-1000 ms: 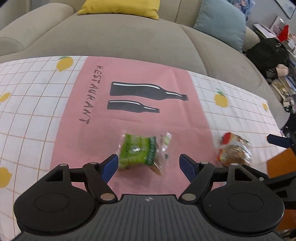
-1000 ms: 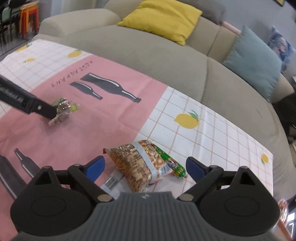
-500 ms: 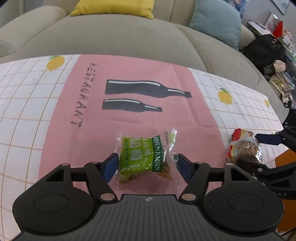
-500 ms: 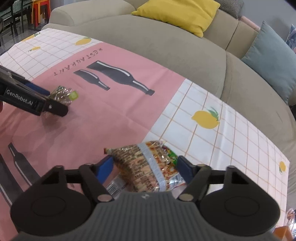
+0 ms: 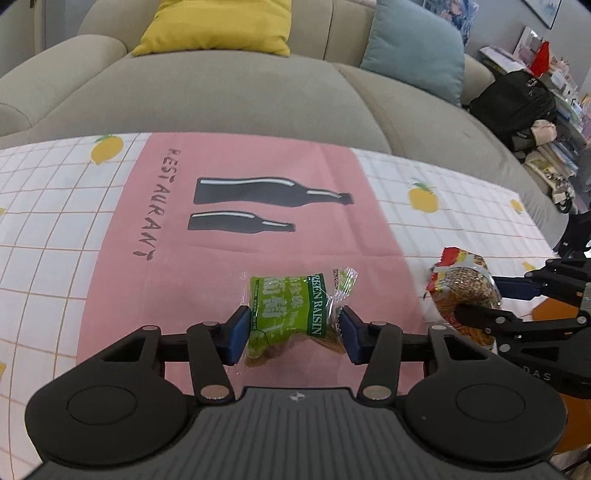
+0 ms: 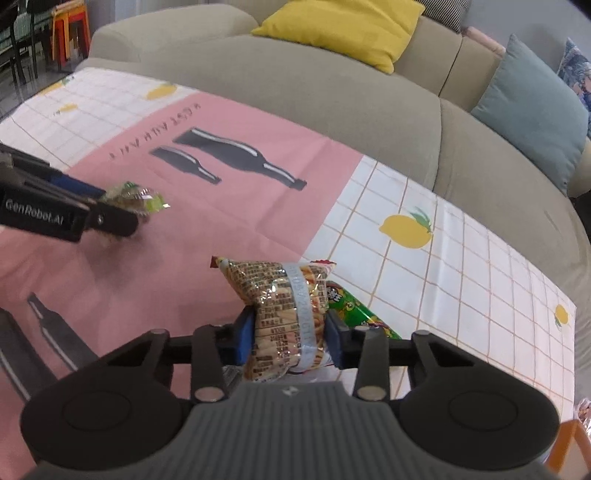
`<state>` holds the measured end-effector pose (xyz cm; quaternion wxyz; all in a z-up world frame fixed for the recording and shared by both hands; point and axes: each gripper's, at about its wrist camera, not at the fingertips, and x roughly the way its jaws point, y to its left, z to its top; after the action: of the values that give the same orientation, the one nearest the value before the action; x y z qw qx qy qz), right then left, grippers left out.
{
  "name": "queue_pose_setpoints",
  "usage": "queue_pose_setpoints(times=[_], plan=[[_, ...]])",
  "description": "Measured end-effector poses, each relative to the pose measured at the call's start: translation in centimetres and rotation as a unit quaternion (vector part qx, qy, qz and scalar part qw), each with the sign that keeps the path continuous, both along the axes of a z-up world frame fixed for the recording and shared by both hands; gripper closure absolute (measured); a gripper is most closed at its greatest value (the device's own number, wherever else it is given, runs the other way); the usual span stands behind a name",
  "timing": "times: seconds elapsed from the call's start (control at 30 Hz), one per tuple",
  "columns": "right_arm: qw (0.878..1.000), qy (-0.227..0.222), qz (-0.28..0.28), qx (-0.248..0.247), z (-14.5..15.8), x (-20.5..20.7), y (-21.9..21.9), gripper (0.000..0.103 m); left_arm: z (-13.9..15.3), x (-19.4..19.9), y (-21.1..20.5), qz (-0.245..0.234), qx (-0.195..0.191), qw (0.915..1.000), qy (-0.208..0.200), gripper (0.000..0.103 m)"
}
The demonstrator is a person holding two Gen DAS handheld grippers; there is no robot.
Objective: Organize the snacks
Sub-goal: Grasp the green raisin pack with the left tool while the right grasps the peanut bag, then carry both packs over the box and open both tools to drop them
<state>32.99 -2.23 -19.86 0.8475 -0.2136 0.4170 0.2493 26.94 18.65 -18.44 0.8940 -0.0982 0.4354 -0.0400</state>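
My left gripper point(image 5: 293, 334) is shut on a green raisin packet point(image 5: 291, 312) and holds it just above the pink part of the tablecloth point(image 5: 229, 266). My right gripper point(image 6: 290, 338) is shut on a brown snack bag point(image 6: 284, 306) with a pale band, lifted off the cloth. The same bag point(image 5: 463, 291) shows in the left wrist view at the right, between the right gripper's fingers point(image 5: 480, 315). The raisin packet point(image 6: 138, 195) and the left gripper show at the left of the right wrist view. A green snack packet point(image 6: 354, 310) lies on the cloth under the brown bag.
A beige sofa point(image 5: 240, 96) with a yellow cushion point(image 5: 218, 26) and a blue cushion point(image 5: 413, 51) runs along the table's far edge. A black backpack point(image 5: 517, 103) and clutter sit at the far right. An orange edge point(image 6: 569, 443) shows at the near right.
Both grippers have closed on their snacks: the left on the raisin packet, the right on the brown bag. Both packets are now raised slightly off the cloth.
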Motion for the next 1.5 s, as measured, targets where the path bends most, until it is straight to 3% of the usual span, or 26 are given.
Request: queue_pose_setpoints(times=[0.2, 0.37, 0.53, 0.7, 0.83, 1.13, 1.27, 1.5], plan=[[0.995, 0.034, -0.057, 0.079, 2.6, -1.8, -2.3, 0.066, 2.8, -2.6, -1.4, 0.004, -0.024, 0.9995, -0.018, 0.047], [0.983, 0.045, -0.113, 0.139, 4.8, -4.1, -4.5, 0.066, 5.3, -4.9, -3.2, 0.000, -0.039, 0.9988, -0.028, 0.047], [0.970, 0.059, -0.163, 0.170, 7.6, -3.9, -5.1, 0.066, 8.1, -7.0, -4.3, 0.005, -0.057, 0.9972, -0.048, 0.047], [0.974, 0.032, -0.155, 0.160, 10.8, -4.3, -5.3, 0.066, 10.5, -7.8, -5.4, -0.006, -0.057, 0.9969, -0.053, 0.047], [0.970, 0.029, -0.167, 0.176, 13.7, -4.1, -7.0, 0.066, 12.3, -8.0, -6.7, -0.025, -0.061, 0.9958, -0.064, 0.047], [0.967, 0.042, -0.211, 0.133, 18.8, -3.6, -14.9, 0.066, 15.6, -6.6, -13.6, -0.123, -0.067, 0.9862, -0.088, 0.048], [0.962, 0.060, -0.244, 0.106, 19.0, -3.9, -19.3, 0.066, 15.9, -5.8, -17.4, -0.165, -0.079, 0.9796, -0.083, 0.048], [0.938, 0.108, -0.323, 0.065, 16.6, -4.1, -27.1, 0.066, 14.5, -4.4, -23.7, -0.225, -0.098, 0.9678, -0.055, 0.048]])
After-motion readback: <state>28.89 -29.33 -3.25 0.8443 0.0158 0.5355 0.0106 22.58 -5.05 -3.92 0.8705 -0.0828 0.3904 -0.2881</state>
